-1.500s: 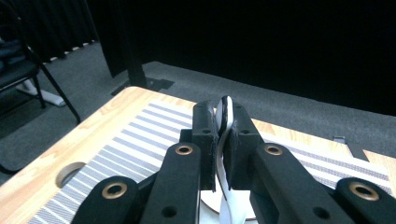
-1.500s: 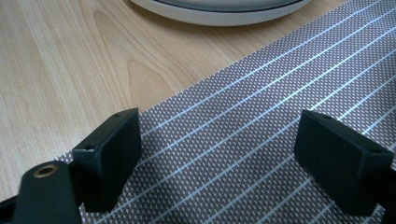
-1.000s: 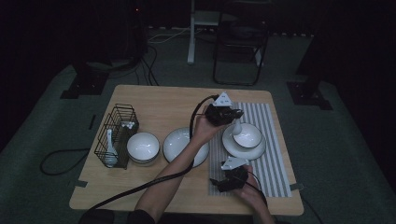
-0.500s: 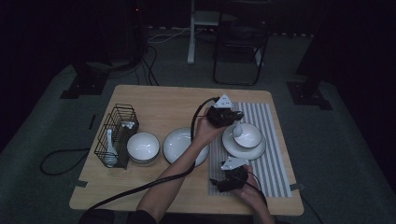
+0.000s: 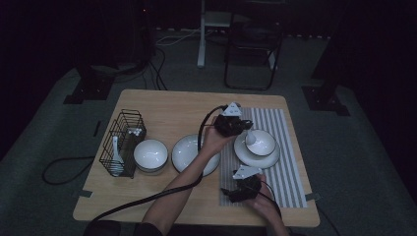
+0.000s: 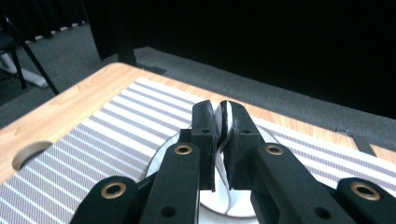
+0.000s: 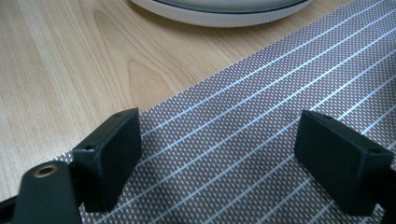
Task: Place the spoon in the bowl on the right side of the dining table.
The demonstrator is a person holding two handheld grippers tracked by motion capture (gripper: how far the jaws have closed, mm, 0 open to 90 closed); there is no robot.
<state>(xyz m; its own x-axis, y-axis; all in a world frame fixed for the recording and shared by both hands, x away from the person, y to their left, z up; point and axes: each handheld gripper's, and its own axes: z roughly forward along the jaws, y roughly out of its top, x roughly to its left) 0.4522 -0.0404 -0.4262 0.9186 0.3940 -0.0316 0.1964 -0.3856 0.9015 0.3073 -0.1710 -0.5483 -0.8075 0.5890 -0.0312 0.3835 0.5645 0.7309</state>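
Observation:
My left gripper [image 5: 244, 129] is shut on the handle of a white spoon [image 5: 251, 139], whose scoop reaches into a white bowl [image 5: 265, 143]. The bowl stands on a white plate [image 5: 255, 158] on the striped mat [image 5: 287, 172]. In the left gripper view the spoon [image 6: 226, 120] is pinched between the black jaws, with the plate [image 6: 161, 163] below them. My right gripper [image 5: 228, 192] rests low at the mat's near left corner, open. Between its jaws [image 7: 219, 158] lies just the mat [image 7: 261, 121].
An empty white plate [image 5: 189, 152] and a second bowl [image 5: 150, 155] sit left of the mat. A black wire basket [image 5: 123, 140] at the table's left holds another white spoon [image 5: 115, 157]. A chair [image 5: 253, 44] stands beyond the wooden table [image 5: 167, 105].

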